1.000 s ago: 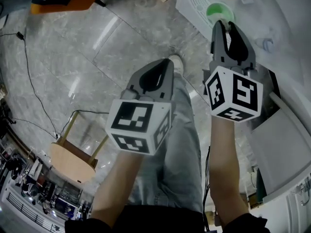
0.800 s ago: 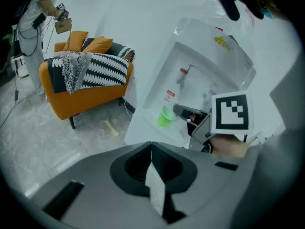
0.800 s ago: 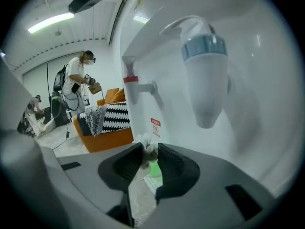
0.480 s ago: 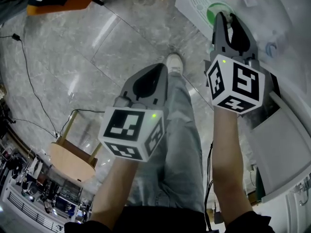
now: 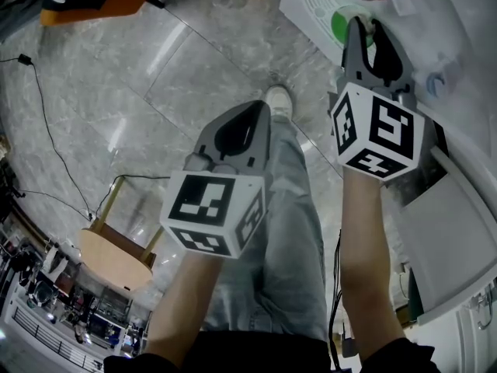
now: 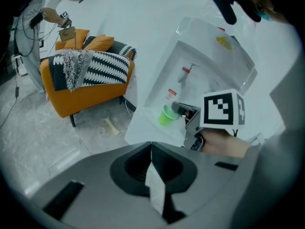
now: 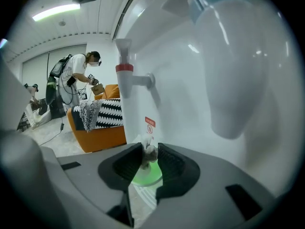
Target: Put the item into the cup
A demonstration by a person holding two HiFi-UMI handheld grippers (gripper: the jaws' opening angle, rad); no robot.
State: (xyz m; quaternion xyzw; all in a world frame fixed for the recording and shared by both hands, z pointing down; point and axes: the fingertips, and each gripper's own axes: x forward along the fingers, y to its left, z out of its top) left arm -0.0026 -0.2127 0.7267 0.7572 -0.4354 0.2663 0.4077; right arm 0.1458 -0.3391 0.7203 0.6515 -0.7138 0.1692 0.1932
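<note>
A green cup (image 5: 340, 23) stands on the drip tray of a white water dispenser (image 5: 311, 6). My right gripper (image 5: 368, 31) hangs right over the cup, shut on a small pale crumpled item (image 7: 148, 152). In the right gripper view the cup (image 7: 145, 176) lies just under the held item, below the red-ringed tap (image 7: 125, 68). My left gripper (image 5: 261, 109) is held over the floor, left of the dispenser, with its jaws together and nothing in them. The left gripper view shows the cup (image 6: 166, 116) and the right gripper (image 6: 180, 108) beside it.
An orange sofa (image 6: 78, 92) with a black-and-white throw stands on the grey marble floor. A round wooden stool (image 5: 112, 259) and a black cable (image 5: 46, 115) lie at the left. My leg and shoe (image 5: 278, 99) are below. Another person (image 7: 76, 80) stands far off.
The right gripper has edged up and forward, closer over the green cup, still gripping the item. The left gripper has sunk slightly down and to the left.
</note>
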